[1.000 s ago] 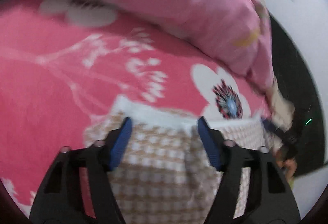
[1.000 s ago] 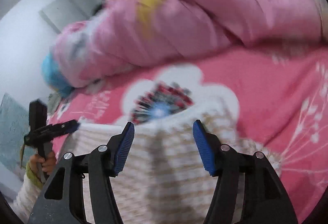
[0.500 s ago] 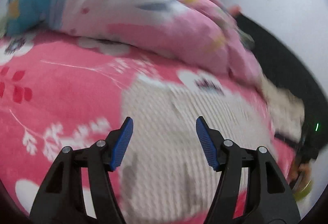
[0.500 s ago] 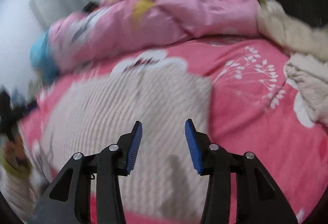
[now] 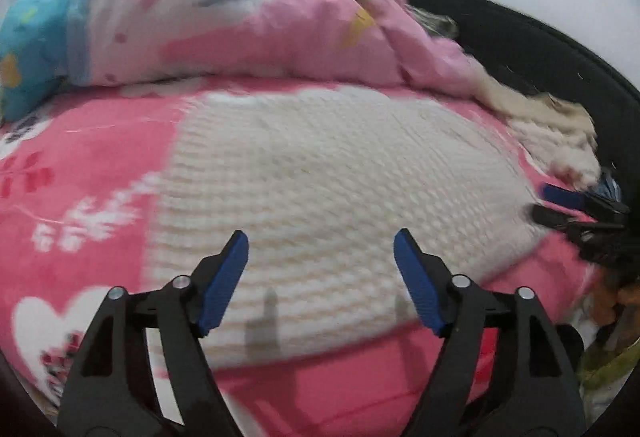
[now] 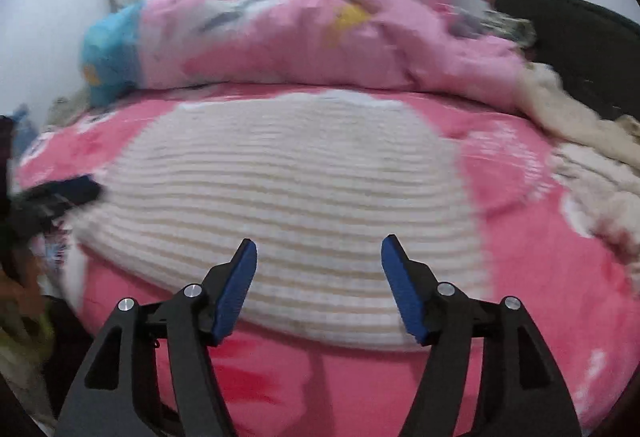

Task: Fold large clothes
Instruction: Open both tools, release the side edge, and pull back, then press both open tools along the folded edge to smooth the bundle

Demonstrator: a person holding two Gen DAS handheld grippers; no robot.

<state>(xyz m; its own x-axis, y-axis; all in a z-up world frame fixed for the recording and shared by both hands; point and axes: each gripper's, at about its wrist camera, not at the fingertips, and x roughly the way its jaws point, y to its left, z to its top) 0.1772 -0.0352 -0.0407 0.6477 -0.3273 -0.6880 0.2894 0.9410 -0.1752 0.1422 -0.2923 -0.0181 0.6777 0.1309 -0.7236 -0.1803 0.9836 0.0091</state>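
Note:
A cream and tan checked knit garment lies spread flat on the pink flowered bedspread; it also shows in the right wrist view. My left gripper is open and empty, hovering above the garment's near edge. My right gripper is open and empty, also above the near edge. The right gripper's tip shows at the right in the left wrist view; the left gripper's tip shows at the left in the right wrist view.
A bunched pink and blue quilt lies along the far side of the bed. A fluffy cream blanket lies at the right. A black headboard stands behind it. White walls lie beyond.
Both grippers have pulled back and up from the garment, which now lies spread flat. The right gripper's jaws have widened since half a second ago.

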